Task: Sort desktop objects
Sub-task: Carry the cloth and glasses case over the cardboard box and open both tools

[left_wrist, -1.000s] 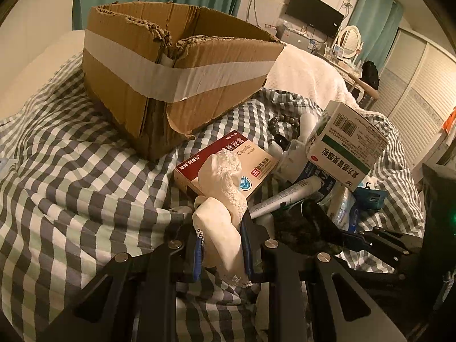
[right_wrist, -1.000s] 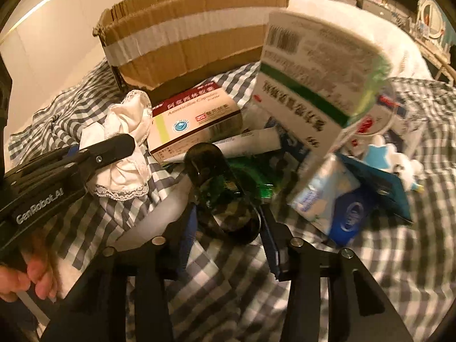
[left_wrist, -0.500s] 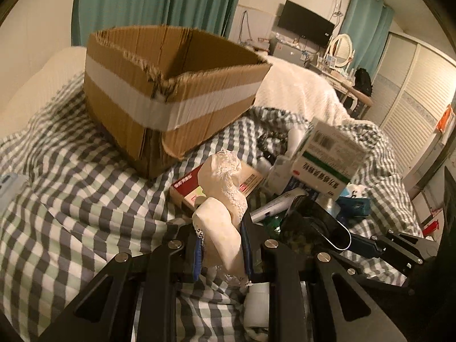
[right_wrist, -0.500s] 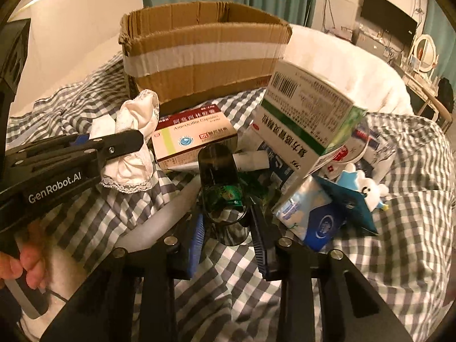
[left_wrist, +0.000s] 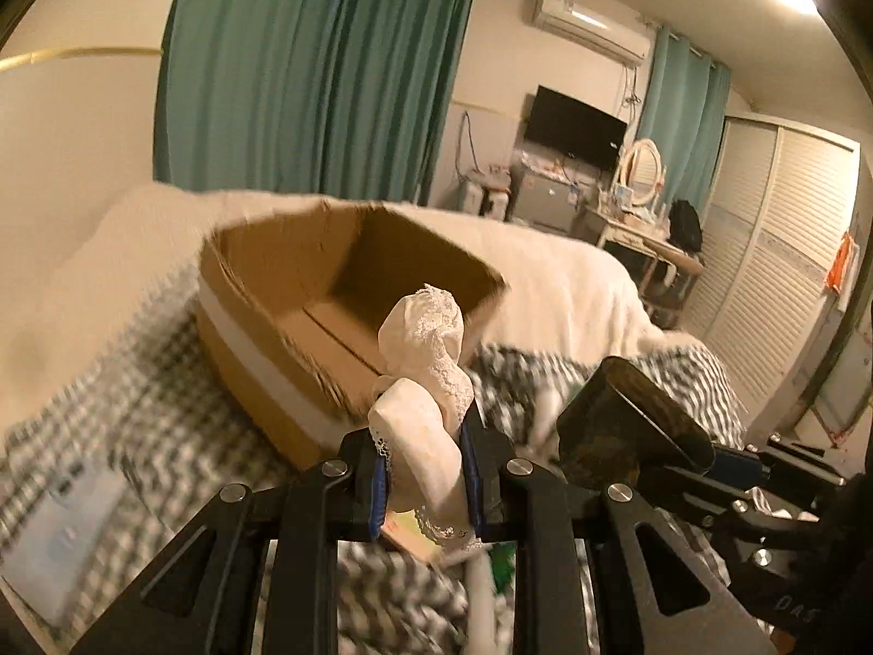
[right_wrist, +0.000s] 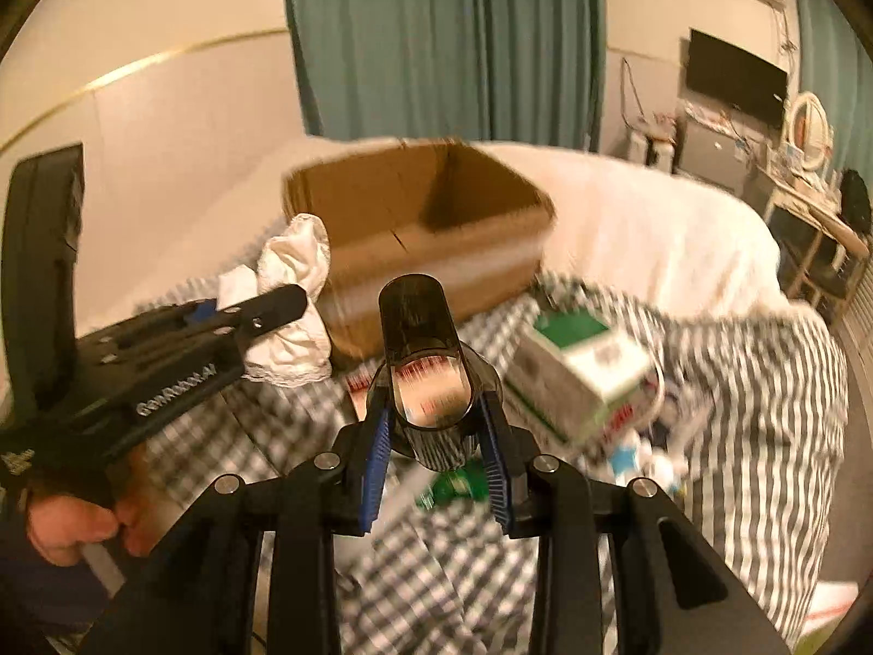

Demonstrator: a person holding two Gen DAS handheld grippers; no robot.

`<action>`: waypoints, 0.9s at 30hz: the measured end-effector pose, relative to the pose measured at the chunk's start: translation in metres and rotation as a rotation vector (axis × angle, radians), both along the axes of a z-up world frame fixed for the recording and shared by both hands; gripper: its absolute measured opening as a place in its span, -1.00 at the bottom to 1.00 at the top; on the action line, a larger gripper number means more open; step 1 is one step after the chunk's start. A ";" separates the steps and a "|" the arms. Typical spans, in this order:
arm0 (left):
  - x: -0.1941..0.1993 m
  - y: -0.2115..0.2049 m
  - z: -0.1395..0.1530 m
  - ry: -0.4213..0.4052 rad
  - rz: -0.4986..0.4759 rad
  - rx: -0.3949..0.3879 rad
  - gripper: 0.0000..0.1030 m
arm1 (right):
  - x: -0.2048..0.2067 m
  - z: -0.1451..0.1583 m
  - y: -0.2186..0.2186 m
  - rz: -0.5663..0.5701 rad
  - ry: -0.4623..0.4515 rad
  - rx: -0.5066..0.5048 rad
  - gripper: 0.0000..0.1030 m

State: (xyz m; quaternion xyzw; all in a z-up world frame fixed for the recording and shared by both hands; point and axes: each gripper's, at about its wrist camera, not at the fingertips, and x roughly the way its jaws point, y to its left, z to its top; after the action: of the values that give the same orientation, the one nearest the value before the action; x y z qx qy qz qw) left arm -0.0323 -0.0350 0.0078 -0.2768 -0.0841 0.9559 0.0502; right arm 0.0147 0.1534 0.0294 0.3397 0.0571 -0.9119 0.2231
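Motion blur smears the checked bedspread (right_wrist: 764, 382) and the carton's (right_wrist: 584, 376) print.

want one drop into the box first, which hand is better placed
Left, probably. The left gripper holds the white cloth right beside the cardboard box; the right gripper's dark cup sits farther back.

I see a brown cardboard box (left_wrist: 349, 295) with a white tape band, a white lace-edged cloth (left_wrist: 423, 382), a dark smoky translucent cup (right_wrist: 423, 376), a black-and-white checked bedcover (right_wrist: 736, 382), teal curtains (left_wrist: 305, 71) upper centre, and a green-and-white carton (right_wrist: 581, 365).
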 end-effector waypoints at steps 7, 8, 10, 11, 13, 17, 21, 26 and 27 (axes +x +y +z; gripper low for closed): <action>-0.051 -0.032 0.034 0.048 0.062 0.019 -0.57 | -0.056 0.025 -0.029 0.041 0.028 -0.027 -0.42; -0.060 -0.035 0.038 0.056 0.070 0.026 -0.57 | -0.066 0.029 -0.032 0.042 0.031 -0.033 -0.42; -0.081 -0.043 0.046 0.063 0.097 0.062 -0.56 | -0.092 0.036 -0.045 0.044 0.036 -0.043 -0.42; -0.094 -0.048 0.048 0.057 0.109 0.092 -0.56 | -0.102 0.037 -0.049 0.045 0.036 -0.049 -0.42; -0.118 -0.053 0.044 0.050 0.139 0.115 -0.56 | -0.131 0.037 -0.060 0.046 0.026 -0.065 -0.42; -0.151 -0.057 0.011 0.002 0.152 0.093 -0.56 | -0.180 0.017 -0.079 0.036 -0.003 -0.096 -0.42; -0.173 -0.067 -0.031 -0.107 0.139 0.109 -0.56 | -0.207 -0.009 -0.092 0.042 -0.019 -0.085 -0.42; -0.174 -0.062 -0.033 -0.092 0.125 0.051 -0.47 | -0.230 -0.034 -0.092 0.019 -0.056 -0.082 -0.40; -0.172 -0.062 -0.033 -0.087 0.128 0.051 -0.25 | -0.230 -0.036 -0.089 0.016 -0.064 -0.086 -0.39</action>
State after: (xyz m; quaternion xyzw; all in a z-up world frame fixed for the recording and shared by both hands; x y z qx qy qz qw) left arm -0.2043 -0.0968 -0.0248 -0.3106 -0.1282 0.9418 -0.0077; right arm -0.2156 0.0644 -0.0067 0.3584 0.0132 -0.9003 0.2465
